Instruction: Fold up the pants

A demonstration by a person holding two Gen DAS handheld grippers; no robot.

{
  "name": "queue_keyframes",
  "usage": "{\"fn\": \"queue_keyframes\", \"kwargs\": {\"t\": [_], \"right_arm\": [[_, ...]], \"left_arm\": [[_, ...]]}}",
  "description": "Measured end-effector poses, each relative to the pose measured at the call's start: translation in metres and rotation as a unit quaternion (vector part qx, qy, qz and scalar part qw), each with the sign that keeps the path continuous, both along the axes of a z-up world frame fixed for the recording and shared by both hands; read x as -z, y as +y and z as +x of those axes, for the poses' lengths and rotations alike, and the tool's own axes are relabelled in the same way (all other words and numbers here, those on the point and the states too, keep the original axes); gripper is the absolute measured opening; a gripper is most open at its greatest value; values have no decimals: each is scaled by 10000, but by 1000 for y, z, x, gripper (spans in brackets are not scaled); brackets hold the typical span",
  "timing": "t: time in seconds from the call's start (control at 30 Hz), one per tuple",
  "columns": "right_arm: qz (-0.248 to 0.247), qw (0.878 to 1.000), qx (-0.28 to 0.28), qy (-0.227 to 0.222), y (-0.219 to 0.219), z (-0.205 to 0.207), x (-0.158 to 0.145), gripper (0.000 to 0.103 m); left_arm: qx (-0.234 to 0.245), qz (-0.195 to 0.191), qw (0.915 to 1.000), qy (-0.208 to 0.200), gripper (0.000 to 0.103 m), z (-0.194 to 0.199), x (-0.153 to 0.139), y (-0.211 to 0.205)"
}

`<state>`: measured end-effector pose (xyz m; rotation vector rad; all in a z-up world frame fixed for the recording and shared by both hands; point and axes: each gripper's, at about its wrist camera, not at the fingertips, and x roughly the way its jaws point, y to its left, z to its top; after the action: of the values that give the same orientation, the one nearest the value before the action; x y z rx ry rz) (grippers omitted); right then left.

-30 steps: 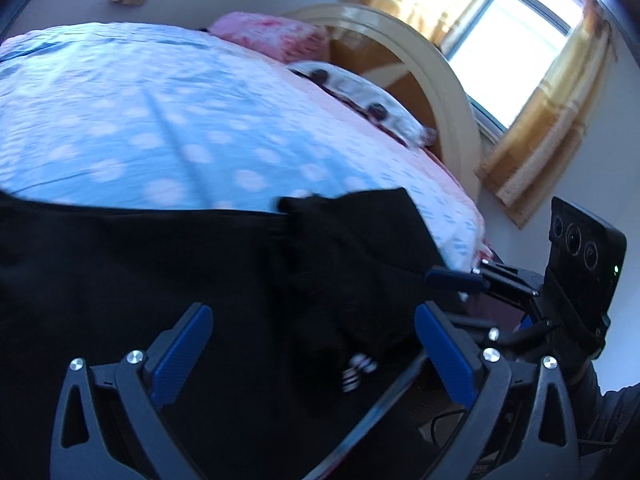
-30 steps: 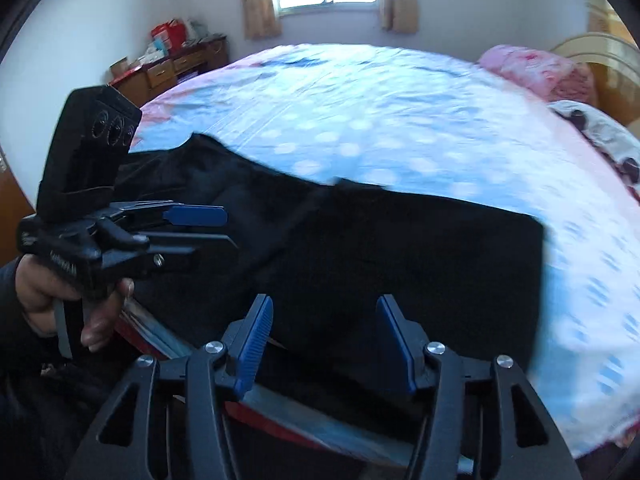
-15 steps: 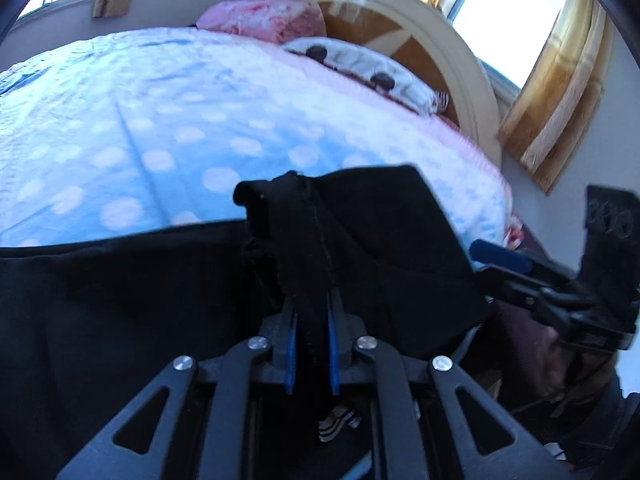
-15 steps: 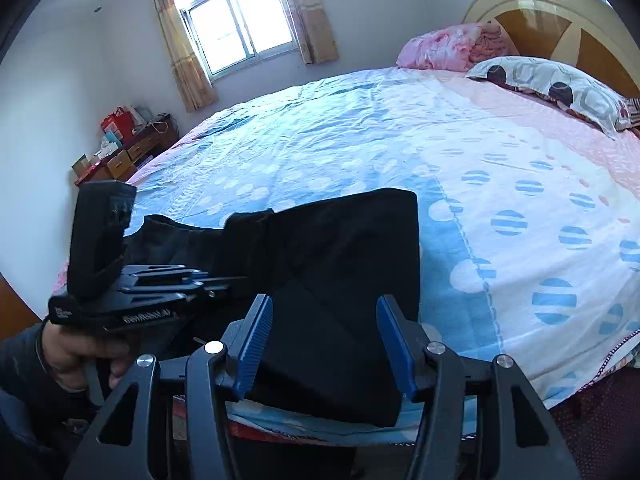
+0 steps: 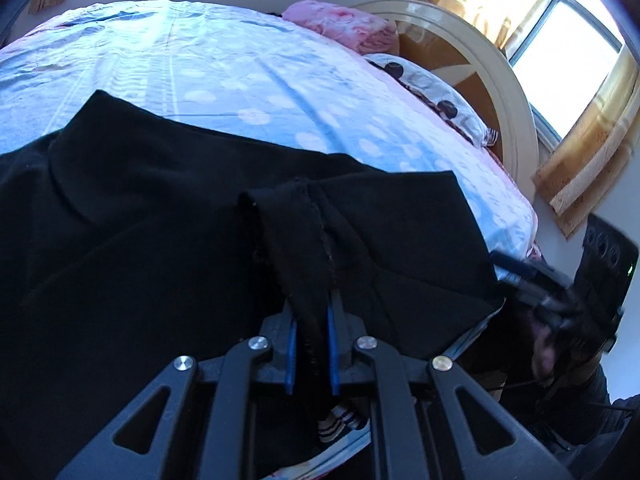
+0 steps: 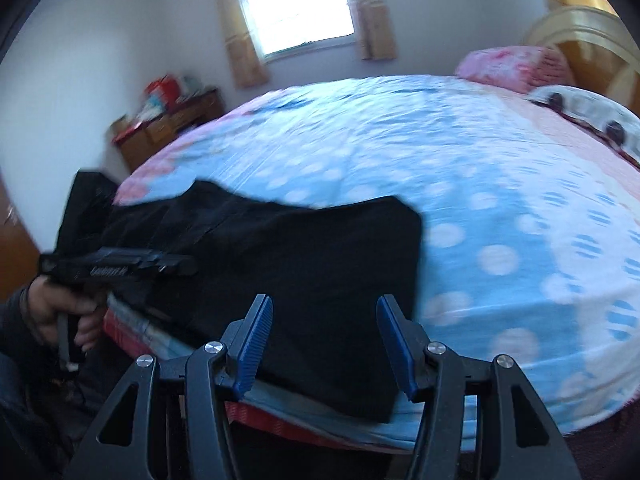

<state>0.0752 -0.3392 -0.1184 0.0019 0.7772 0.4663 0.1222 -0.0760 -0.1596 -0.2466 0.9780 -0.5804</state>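
Note:
Black pants (image 5: 160, 240) lie across the near edge of a bed with a blue dotted sheet (image 5: 240, 80). My left gripper (image 5: 311, 312) is shut on a bunched seam of the pants, which stands up between its blue pads. In the right wrist view the pants (image 6: 304, 248) spread from the left gripper (image 6: 176, 266), held by a hand (image 6: 68, 308), to a square end at the right. My right gripper (image 6: 325, 320) hangs open just above the pants' near edge, with nothing pressed between its fingers. It also shows blurred at the right of the left wrist view as the right gripper (image 5: 516, 268).
A pink pillow (image 5: 340, 24) and a white dotted pillow (image 5: 432, 88) lie against the curved wooden headboard (image 5: 500, 92). A wooden dresser (image 6: 168, 128) with clutter stands by the far wall under a window (image 6: 296, 8). The bed's edge (image 6: 320, 420) runs below the pants.
My left gripper went from wide open to shut on a fold of the pants and has drawn it up and leftwards. The right gripper stayed open while its view swung about.

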Motion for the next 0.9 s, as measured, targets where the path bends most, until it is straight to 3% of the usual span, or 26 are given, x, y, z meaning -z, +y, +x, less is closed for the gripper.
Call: {"fn": "queue_keyframes", "kwargs": {"t": [0.1, 0.2, 0.33, 0.37, 0.43, 0.53, 0.67, 0.73, 0.83, 0.9], "right_arm": [[-260, 9996, 32, 109, 9, 2, 7, 56], [21, 10000, -68, -18, 6, -2, -3, 56], [-199, 9995, -53, 239, 11, 5, 13, 56], [-314, 9986, -46, 417, 13, 10, 23, 56], [-494, 9974, -46, 518, 16, 13, 38, 57], [-691, 9966, -185, 410, 23, 10, 36, 64], [-577, 9976, -148, 356, 22, 7, 22, 64], [-653, 9955, -113, 672, 21, 14, 31, 67], [-787, 9943, -169, 705, 22, 15, 24, 67], [-269, 9966, -361, 692, 20, 17, -1, 67]], "left_arm": [[23, 14, 9997, -228, 13, -2, -12, 0], [-36, 119, 9987, -501, 13, 1, -27, 8], [-102, 274, 9993, -237, 14, 12, -9, 14], [-115, 286, 9994, -164, 21, 12, -3, 16], [-237, 149, 9995, -136, 21, 11, 3, 18], [-137, 201, 9996, -156, 36, 5, -2, 15], [-288, 620, 9968, -412, 77, -3, -7, 18], [-438, 810, 9945, -498, 79, -5, -7, 25], [-545, 438, 9942, -814, 79, -14, -23, 44], [-778, 548, 9897, -1068, 94, -20, -32, 59]]}}
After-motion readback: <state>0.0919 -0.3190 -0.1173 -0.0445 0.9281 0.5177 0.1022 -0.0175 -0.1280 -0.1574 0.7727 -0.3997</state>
